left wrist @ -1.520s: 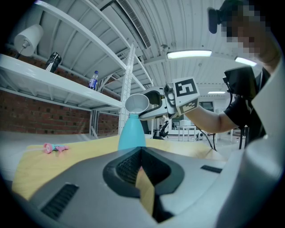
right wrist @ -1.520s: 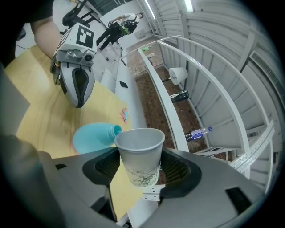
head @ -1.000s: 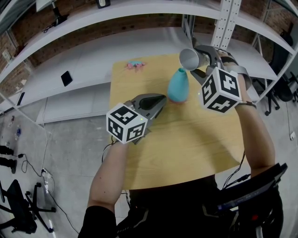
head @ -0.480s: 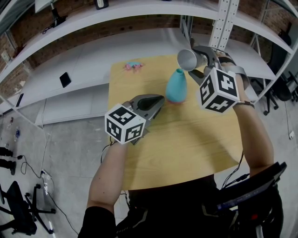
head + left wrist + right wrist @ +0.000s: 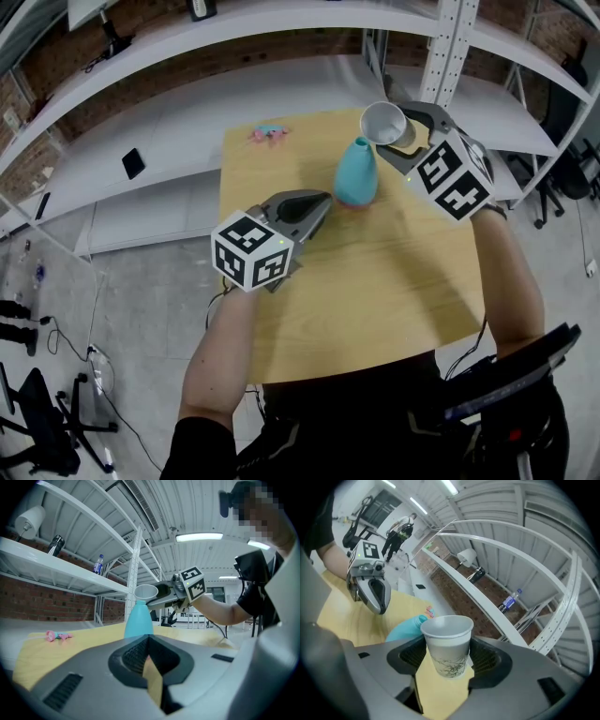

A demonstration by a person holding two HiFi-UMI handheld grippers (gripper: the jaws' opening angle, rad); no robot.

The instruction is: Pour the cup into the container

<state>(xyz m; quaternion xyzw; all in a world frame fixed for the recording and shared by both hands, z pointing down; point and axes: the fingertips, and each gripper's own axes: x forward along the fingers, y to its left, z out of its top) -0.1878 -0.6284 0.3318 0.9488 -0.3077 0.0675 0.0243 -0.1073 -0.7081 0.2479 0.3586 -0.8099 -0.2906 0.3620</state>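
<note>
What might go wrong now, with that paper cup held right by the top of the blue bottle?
1. The mouth of the turquoise bottle is much narrower than the rim of the paper cup, so a pour may miss and land on the table.
2. Nothing steadies the bottle: the left gripper is shut and empty beside it, so a bump from the cup might tip it.
3. The right gripper squeezes a thin cup, which might buckle.
</note>
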